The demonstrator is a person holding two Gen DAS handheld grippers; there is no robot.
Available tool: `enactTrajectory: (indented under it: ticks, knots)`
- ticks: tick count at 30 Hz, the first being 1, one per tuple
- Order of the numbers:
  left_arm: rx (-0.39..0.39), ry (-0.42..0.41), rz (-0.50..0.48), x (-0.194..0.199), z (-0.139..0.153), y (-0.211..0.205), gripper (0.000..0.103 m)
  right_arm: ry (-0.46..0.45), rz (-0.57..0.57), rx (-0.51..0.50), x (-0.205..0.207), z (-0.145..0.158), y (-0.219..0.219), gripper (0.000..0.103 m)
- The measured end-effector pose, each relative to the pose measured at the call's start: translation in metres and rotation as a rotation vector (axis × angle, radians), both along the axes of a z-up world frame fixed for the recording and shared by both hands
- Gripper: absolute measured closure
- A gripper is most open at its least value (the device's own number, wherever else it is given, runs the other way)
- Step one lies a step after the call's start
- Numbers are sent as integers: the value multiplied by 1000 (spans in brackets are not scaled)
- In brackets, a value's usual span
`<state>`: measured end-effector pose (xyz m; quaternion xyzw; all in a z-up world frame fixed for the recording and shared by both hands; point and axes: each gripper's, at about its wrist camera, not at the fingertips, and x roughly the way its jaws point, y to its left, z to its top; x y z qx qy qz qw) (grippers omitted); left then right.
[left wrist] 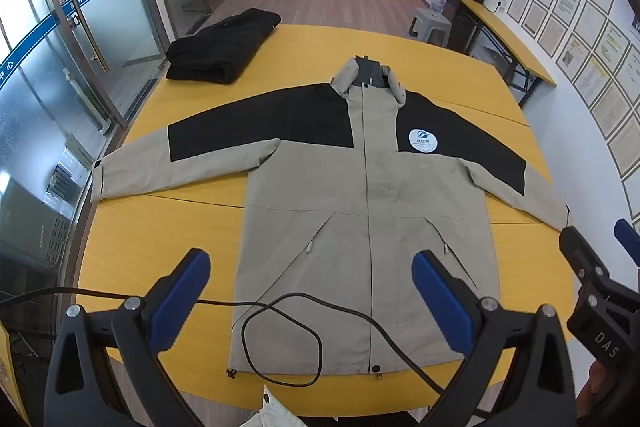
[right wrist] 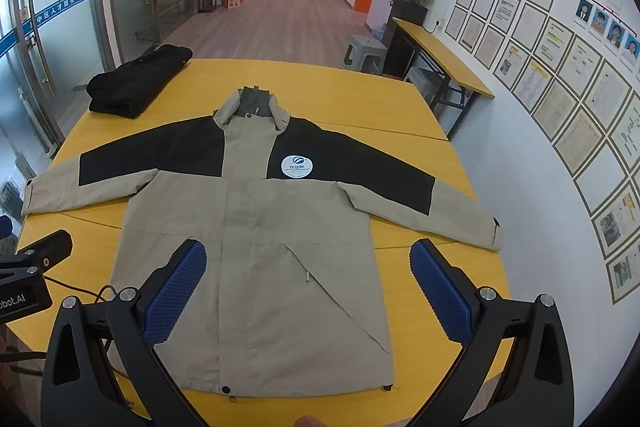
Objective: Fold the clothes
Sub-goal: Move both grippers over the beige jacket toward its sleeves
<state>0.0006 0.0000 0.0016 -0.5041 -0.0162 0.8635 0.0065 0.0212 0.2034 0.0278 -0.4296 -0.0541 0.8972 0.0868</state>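
The yellow table [left wrist: 160,247], smooth laminate with a rounded near edge and seams between its sections, fills both views. Flat across the middle of it lies the jacket [left wrist: 360,227]: front up, zipped, matte khaki cloth with black panels over shoulders and upper sleeves, both sleeves stretched straight out to the sides. Its stiff collar [left wrist: 370,75] stands at the far end, grey-lined, and its hem runs along the table's near edge. On the jacket's chest, a round white badge [left wrist: 424,140], glossy against the black.

Beyond the jacket's left sleeve, at the table's far corner, sits a folded black garment [left wrist: 224,47], thick and fuzzy, in a soft rectangular bundle.

Over the jacket's hem, the left gripper [left wrist: 312,303] hangs with jaws wide apart, holding nothing; its blue pads [left wrist: 180,303] are ribbed rubber on black angular arms. The right gripper [right wrist: 308,299] likewise, jaws spread wide above the jacket's lower front, dimpled blue pads [right wrist: 176,291], nothing between them.

A thin black cable [left wrist: 280,339] curls in a loop across the jacket's lower left corner, trailing off the table's edge.
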Motion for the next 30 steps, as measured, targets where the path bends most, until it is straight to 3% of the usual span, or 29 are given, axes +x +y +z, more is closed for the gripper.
enactTrajectory:
  ticks: [4,8,15,20,26,30]
  knots:
    - [41,12,-4,4,-3,-7,0,2,-11,1,3,-1,-2,0]
    - [-4,8,-19,1,-1,-1,0,5,-22,3,6,-1,-3,0]
    - [9,23,-65,-5,4,7,0,5,-60,23,6,3,-2,0]
    - [12,35,-114,-25,-11,25,0,-19,-67,4,-2,-7,22,0]
    - [45,-37,-177,-79,-67,64,0,-17,-125,-115,-17,-55,111,0]
    - [72,-110,-183,-121,-109,99,0,-19,-235,-338,-27,-108,218,0]
